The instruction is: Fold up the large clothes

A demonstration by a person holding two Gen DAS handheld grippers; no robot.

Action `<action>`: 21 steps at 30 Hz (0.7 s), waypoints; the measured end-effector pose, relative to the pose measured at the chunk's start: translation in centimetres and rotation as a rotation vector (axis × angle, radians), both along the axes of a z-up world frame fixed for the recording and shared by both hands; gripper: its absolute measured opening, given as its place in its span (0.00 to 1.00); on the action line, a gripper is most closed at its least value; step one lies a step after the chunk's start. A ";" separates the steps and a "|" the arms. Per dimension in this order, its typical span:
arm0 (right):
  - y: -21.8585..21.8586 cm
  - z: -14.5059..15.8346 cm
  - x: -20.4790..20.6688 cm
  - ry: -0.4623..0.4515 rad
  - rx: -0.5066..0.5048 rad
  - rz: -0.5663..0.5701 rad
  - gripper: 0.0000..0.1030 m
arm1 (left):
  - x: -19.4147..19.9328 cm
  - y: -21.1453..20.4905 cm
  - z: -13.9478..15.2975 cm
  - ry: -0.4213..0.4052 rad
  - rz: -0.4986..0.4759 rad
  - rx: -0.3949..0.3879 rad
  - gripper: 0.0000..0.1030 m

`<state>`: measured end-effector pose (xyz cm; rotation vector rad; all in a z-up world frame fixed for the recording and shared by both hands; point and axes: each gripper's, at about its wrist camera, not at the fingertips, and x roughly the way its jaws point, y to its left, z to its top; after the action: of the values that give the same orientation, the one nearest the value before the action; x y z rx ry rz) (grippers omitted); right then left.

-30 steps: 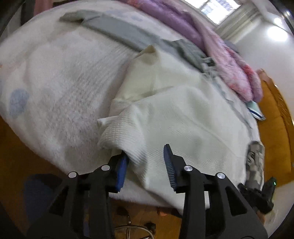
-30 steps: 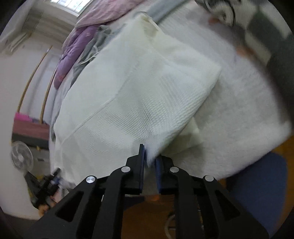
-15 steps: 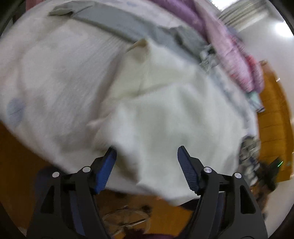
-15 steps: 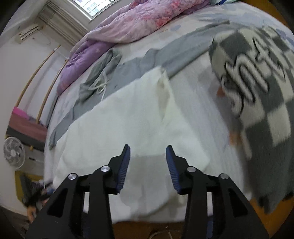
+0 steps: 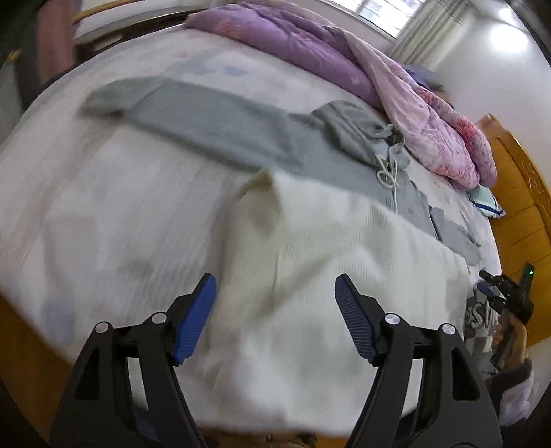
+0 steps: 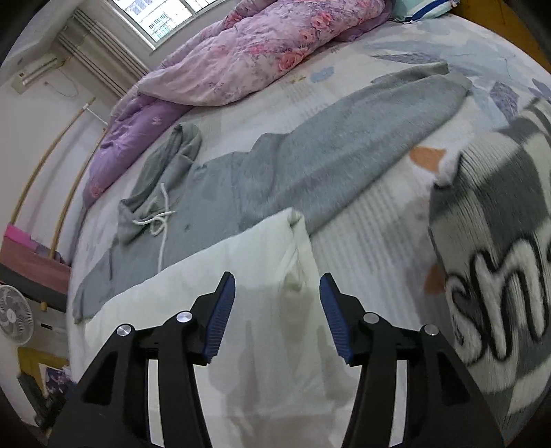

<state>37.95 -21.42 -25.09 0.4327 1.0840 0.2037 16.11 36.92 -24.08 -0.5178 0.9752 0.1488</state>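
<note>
A home bedroom. A wide bed (image 6: 378, 213) with a pale printed sheet fills the view, with a rumpled purple and pink floral quilt (image 6: 241, 58) along its far side and loose clothes (image 6: 310, 162) spread across it. A curtained window (image 6: 155, 17), a standing fan (image 6: 15, 318) and orange wooden furniture (image 5: 516, 206) surround the bed.

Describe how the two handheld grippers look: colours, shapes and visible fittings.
Both match. The left gripper and right gripper have matte black, angular frames with triangular cut-outs, silver round bolt heads, and two fingers tipped with blue ribbed pads. No cables or markings show.
</note>
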 end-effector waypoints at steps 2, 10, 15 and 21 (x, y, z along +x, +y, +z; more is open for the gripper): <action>0.1 -0.4 0.9 -0.002 -0.002 -0.002 0.50 | 3.4 0.4 -1.0 0.007 -0.004 -0.008 0.70; -0.6 -2.4 4.0 0.063 0.064 -0.016 0.51 | 11.4 1.3 -5.3 0.105 -0.017 -0.012 0.66; 0.3 -3.8 5.6 0.115 0.106 0.047 0.33 | 13.2 1.8 -5.7 0.090 -0.058 -0.018 0.17; 1.9 -3.9 6.9 0.062 -0.023 0.111 0.07 | 16.6 1.9 -5.4 0.093 -0.074 0.048 0.12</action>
<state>44.89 -19.52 -28.99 0.3605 1.1717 0.2772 32.66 38.77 -29.44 -0.4326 1.0771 0.1304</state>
